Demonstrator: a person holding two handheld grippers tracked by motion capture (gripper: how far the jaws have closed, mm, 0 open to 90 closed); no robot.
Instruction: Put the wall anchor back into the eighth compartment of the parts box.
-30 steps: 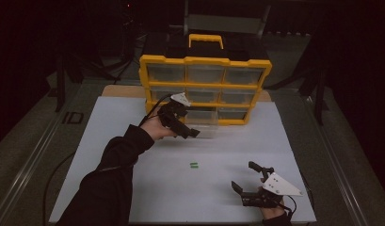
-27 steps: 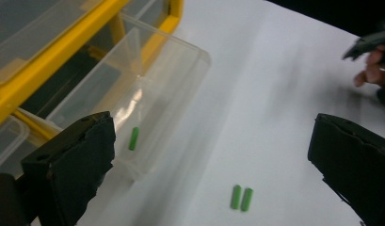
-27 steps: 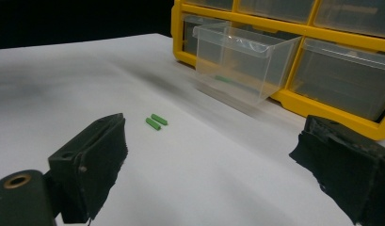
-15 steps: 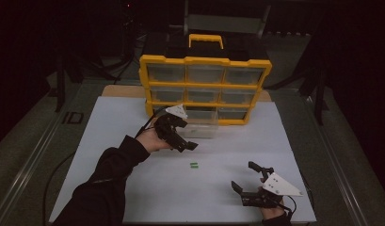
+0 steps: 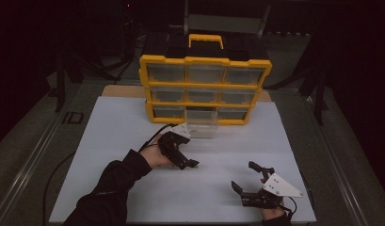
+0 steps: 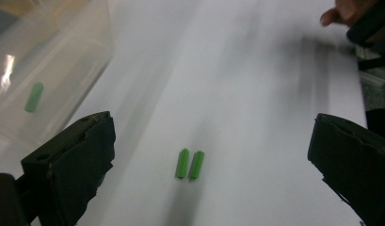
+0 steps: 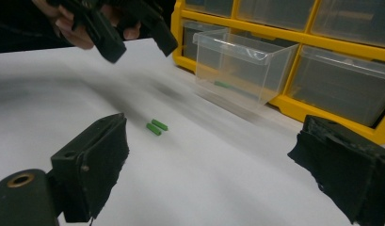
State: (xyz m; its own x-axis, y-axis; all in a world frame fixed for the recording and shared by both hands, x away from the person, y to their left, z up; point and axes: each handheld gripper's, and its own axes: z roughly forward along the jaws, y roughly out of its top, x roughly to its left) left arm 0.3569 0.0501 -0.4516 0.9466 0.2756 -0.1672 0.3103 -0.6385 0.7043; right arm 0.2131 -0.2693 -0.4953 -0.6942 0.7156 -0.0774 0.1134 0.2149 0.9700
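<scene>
Two small green pegs [image 6: 190, 164] lie side by side on the white mat [image 5: 124, 141]; they also appear in the right gripper view [image 7: 156, 127]. My left gripper [image 5: 186, 162] hovers just above them, open, with the pegs between its jaws [image 6: 211, 120]. A clear plastic drawer [image 5: 202, 127] stands pulled out in front of the yellow organizer [image 5: 204, 89], and a single green peg [image 6: 34, 97] rests inside it. My right gripper [image 5: 244, 175] sits near the front right of the mat, open and empty [image 7: 213, 122].
The organizer has three rows of clear drawers and a yellow handle [image 5: 206, 40] on top. Wide bare mat stretches left of the left hand and between the two grippers. A metal rail [image 5: 35, 155] borders the table's left side.
My left gripper has come away from the clear drawer toward the near side and now hangs over the two pegs. The right gripper has stayed put.
</scene>
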